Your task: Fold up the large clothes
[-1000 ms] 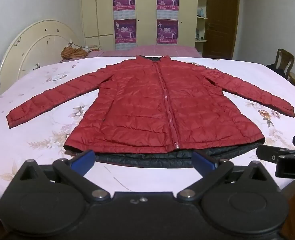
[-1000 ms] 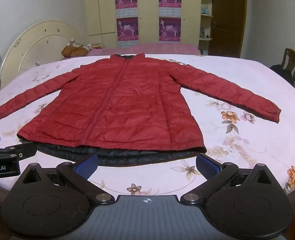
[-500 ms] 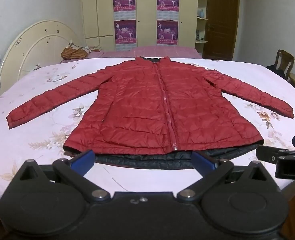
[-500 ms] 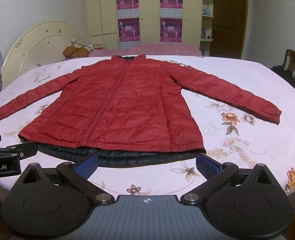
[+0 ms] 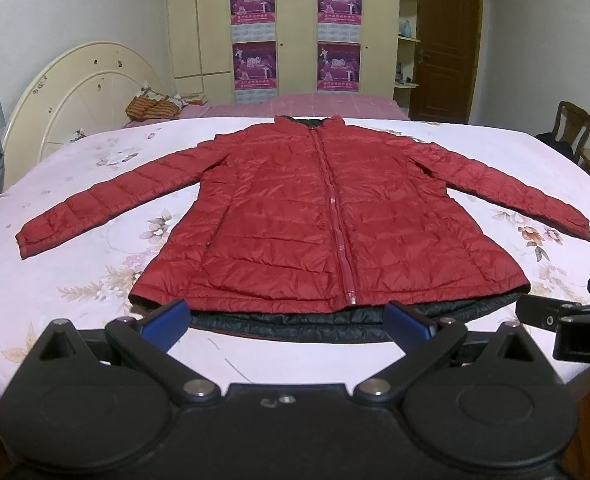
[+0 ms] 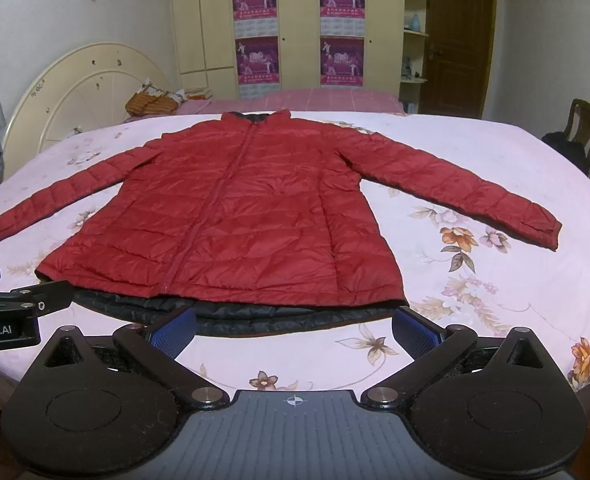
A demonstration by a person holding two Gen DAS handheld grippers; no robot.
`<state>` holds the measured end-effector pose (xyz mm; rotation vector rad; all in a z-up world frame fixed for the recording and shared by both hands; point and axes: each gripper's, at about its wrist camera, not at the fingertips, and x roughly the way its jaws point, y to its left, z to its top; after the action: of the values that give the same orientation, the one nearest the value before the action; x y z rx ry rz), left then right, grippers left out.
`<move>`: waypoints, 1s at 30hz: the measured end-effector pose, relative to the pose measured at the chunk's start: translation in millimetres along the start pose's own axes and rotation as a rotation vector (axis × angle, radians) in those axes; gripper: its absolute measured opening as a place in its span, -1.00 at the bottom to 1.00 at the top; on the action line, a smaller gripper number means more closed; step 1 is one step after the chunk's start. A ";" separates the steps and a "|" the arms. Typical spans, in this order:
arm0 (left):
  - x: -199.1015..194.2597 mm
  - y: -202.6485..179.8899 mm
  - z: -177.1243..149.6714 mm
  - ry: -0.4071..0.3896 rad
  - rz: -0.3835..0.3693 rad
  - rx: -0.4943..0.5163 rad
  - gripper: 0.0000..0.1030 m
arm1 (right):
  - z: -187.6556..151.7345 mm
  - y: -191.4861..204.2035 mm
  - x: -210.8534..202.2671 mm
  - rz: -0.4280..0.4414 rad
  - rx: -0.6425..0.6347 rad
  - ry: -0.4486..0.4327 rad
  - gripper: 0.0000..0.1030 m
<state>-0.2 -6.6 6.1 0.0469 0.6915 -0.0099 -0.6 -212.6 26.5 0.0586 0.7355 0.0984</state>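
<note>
Looking from the left wrist, the red jacket [image 5: 327, 216] lies flat on the floral bedspread [image 5: 75, 280], collar far, hem near, its long axis running straight away from the left gripper [image 5: 287, 322], whose jaws are spread wide and empty just short of the hem. From the right wrist, the right gripper [image 6: 295, 330] is equally wide and empty, nearer the right sleeve [image 6: 455, 188]. A basket [image 6: 151, 104] sits far left; its contents are unclear.
</note>
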 end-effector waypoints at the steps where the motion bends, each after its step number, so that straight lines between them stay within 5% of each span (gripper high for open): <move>1: -0.1 0.1 0.1 0.001 0.000 0.000 1.00 | 0.5 0.6 -0.7 0.000 0.000 0.001 1.00; 30: 1.7 3.5 -2.6 0.006 0.010 -0.020 1.00 | -0.6 -3.4 3.9 0.005 0.002 0.004 1.00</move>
<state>-0.4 -3.0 3.1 0.0313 0.6970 0.0069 2.1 -215.6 23.2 0.0616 0.7398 0.1027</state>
